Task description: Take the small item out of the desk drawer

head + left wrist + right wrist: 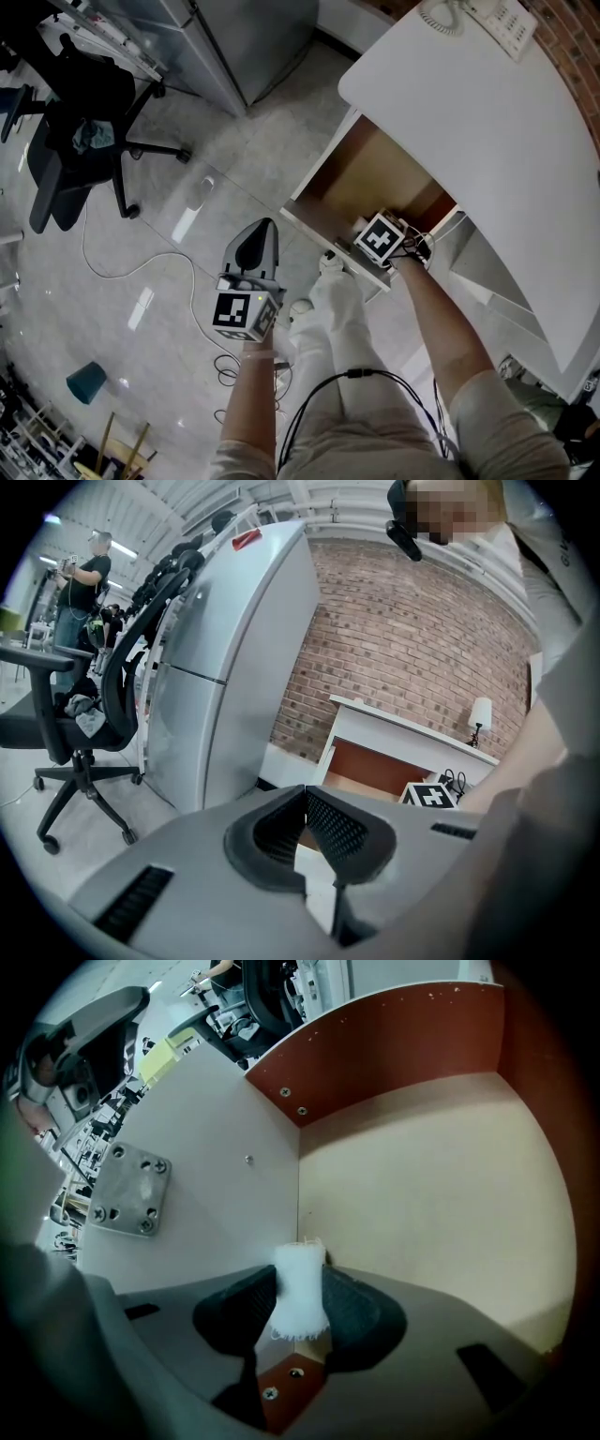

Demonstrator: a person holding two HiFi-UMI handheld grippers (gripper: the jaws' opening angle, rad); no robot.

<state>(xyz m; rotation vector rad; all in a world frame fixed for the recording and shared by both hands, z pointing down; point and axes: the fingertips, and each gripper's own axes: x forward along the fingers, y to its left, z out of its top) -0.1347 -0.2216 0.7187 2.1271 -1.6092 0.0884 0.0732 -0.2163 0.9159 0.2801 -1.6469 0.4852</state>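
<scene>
The desk drawer (361,183) stands pulled out from under the white desk top (487,122); its tan floor (422,1176) is otherwise bare. My right gripper (382,240) points straight down into the drawer's near corner. In the right gripper view a small white cloth-like roll (302,1265) stands upright between the two dark pads, and my right gripper (298,1305) is shut on it. My left gripper (266,226) hangs over the floor left of the drawer, away from it; in its own view my left gripper (305,791) is shut with nothing in it.
A black office chair (75,141) and a grey fridge (244,37) stand on the pale floor to the left. A telephone (487,19) lies on the desk's far end. The drawer's red-brown walls (394,1035) close in the right gripper.
</scene>
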